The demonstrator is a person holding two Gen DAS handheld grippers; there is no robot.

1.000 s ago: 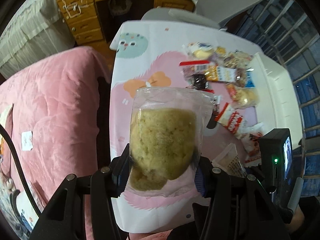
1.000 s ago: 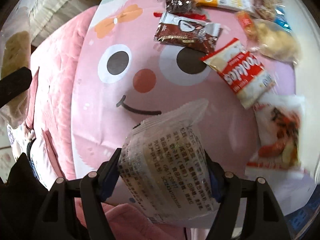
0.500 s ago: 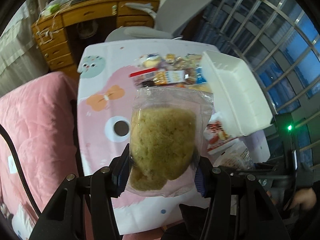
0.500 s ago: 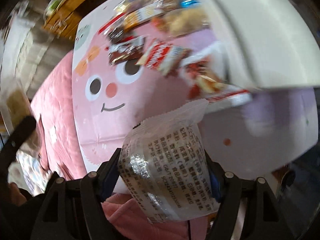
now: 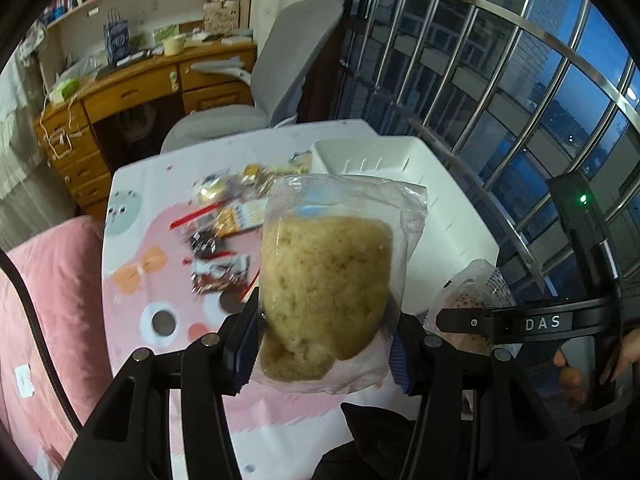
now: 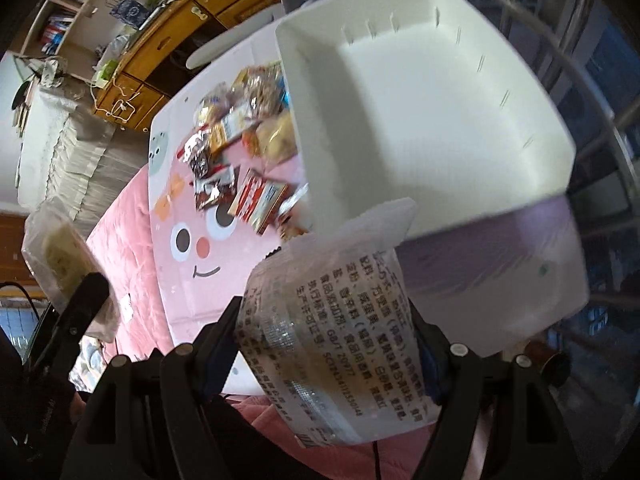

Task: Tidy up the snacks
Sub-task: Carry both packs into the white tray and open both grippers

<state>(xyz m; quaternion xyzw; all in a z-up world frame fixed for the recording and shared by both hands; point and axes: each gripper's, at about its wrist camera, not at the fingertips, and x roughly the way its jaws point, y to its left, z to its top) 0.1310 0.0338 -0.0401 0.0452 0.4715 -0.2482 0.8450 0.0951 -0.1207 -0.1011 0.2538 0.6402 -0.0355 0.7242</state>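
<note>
My left gripper (image 5: 324, 344) is shut on a clear bag holding a yellow crumbly cake (image 5: 326, 284), raised above the table's near edge. My right gripper (image 6: 328, 344) is shut on a clear packet printed with black text (image 6: 332, 340), held in front of the empty white bin (image 6: 420, 120). The same bin (image 5: 400, 160) lies behind the cake bag in the left wrist view, with the right gripper and its packet (image 5: 476, 292) at the right. The cake bag (image 6: 60, 256) appears at the far left of the right wrist view. Several loose snack packs (image 6: 240, 148) lie left of the bin.
The table wears a pink cartoon-face cloth (image 6: 188, 248). A pink quilt (image 5: 44, 300) lies to its left. Behind stand a grey office chair (image 5: 276, 80) and a wooden desk (image 5: 132, 92). Metal window bars (image 5: 500, 80) run along the right.
Both grippers have risen and swung right toward the white bin, each still holding its packet. The bin now fills much of the right wrist view.
</note>
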